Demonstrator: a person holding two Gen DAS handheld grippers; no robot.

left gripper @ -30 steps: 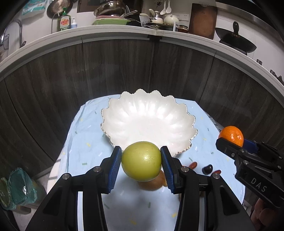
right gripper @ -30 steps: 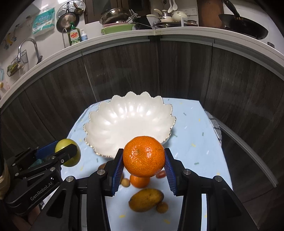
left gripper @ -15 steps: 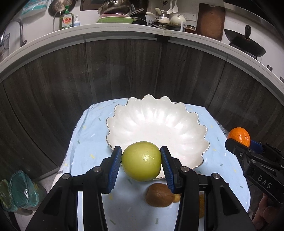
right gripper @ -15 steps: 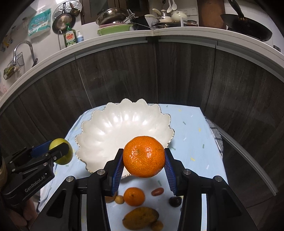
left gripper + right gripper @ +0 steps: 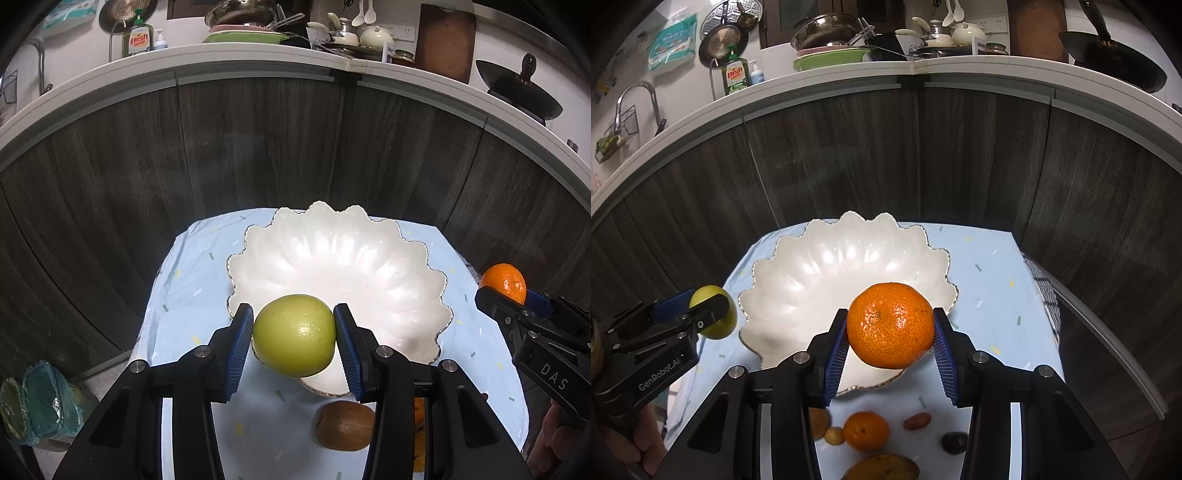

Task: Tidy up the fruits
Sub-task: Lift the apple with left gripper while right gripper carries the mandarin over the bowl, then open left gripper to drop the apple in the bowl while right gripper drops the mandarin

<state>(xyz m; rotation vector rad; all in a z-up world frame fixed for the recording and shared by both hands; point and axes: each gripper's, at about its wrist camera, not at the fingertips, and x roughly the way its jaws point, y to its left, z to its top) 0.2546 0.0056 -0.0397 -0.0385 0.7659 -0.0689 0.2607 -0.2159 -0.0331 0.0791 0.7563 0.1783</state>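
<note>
Both fruits (image 5: 294, 339) between clamped tongs (image 5: 294, 341)

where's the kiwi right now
In the left wrist view the kiwi lies on the blue tablecloth, just in front of the white bowl's near rim, below the green fruit held in the left hand-held gripper.

Glossy white bowl (image 5: 369, 266) on matt cloth (image 5: 192, 280) — fuzzy kiwi (image 5: 343, 424), dimpled orange (image 5: 890, 325)
</note>
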